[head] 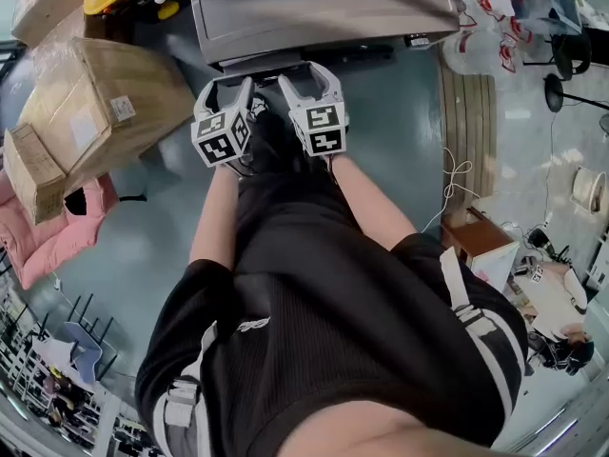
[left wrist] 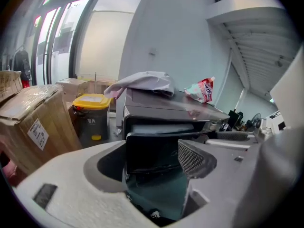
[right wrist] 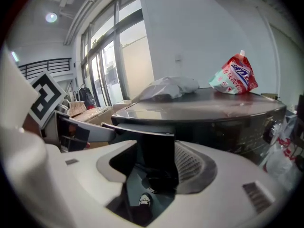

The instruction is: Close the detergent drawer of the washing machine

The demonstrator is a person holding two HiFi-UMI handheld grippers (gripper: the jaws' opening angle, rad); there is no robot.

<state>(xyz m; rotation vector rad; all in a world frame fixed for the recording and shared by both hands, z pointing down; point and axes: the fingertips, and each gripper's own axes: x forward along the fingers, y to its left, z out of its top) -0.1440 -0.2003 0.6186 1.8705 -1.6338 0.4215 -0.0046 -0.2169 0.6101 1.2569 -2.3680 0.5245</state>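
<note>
The detergent drawer [head: 262,63] stands pulled out from the front of the washing machine [head: 324,8] at the top centre of the head view, its dark front panel facing the person. Just below it the left tool [head: 231,89] and the right tool [head: 306,82] sit side by side, both pointing at the drawer. Each has its jaws spread wide and grips nothing. In the left gripper view the drawer's front fills the gap between the jaws. In the right gripper view it shows nearly edge-on in that gap. Whether any pad touches the panel cannot be made out. On the machine's grey top lie a white cloth [left wrist: 142,82] and a red and white pouch [left wrist: 202,90]. At the left of the left gripper view are a yellow-lidded bin [left wrist: 92,101] and a cardboard box [left wrist: 33,122].
</note>
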